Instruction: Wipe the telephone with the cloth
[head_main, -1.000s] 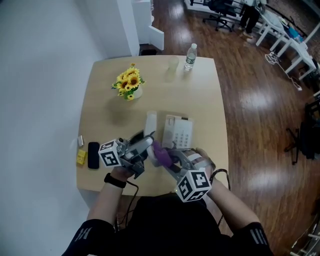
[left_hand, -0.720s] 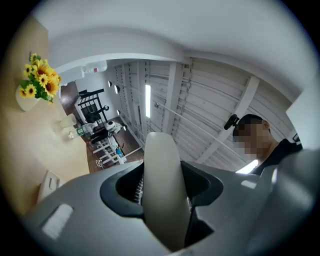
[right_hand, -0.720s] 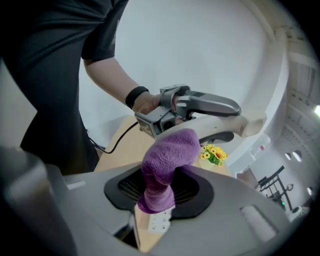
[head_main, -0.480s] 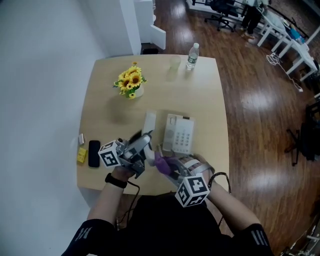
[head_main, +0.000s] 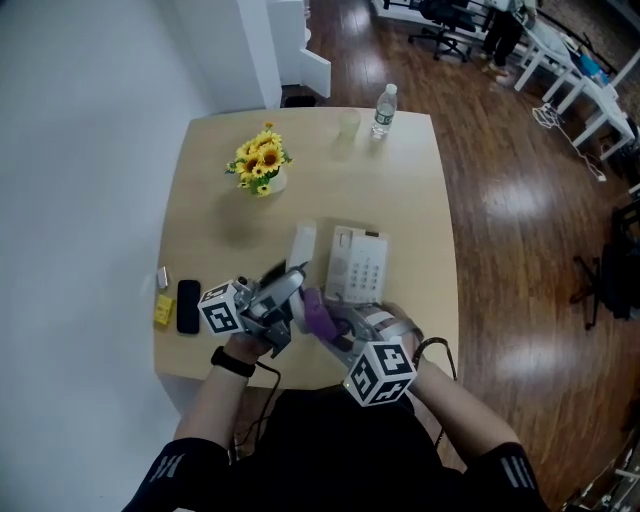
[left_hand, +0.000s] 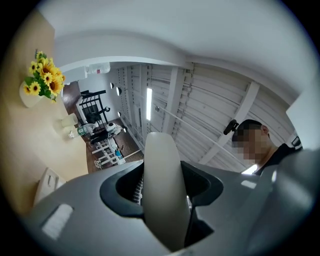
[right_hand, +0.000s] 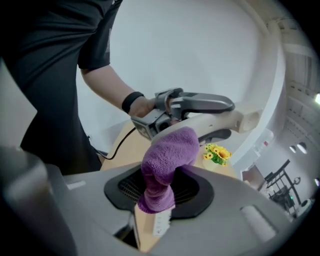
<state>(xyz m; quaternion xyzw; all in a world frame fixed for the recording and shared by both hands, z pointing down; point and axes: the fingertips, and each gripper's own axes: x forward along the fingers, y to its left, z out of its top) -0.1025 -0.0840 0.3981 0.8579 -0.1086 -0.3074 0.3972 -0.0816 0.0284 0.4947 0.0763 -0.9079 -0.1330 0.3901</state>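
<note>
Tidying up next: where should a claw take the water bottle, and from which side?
Probably round the water bottle below its cap, claw level, from the person's side: it stands upright near the far edge of the table, with a clear cup close on its left.

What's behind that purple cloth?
The white telephone handset, clamped in the left hand-held gripper. The purple cloth, pinched in the right hand-held gripper, hides the handset's middle, so contact between them cannot be seen.
</note>
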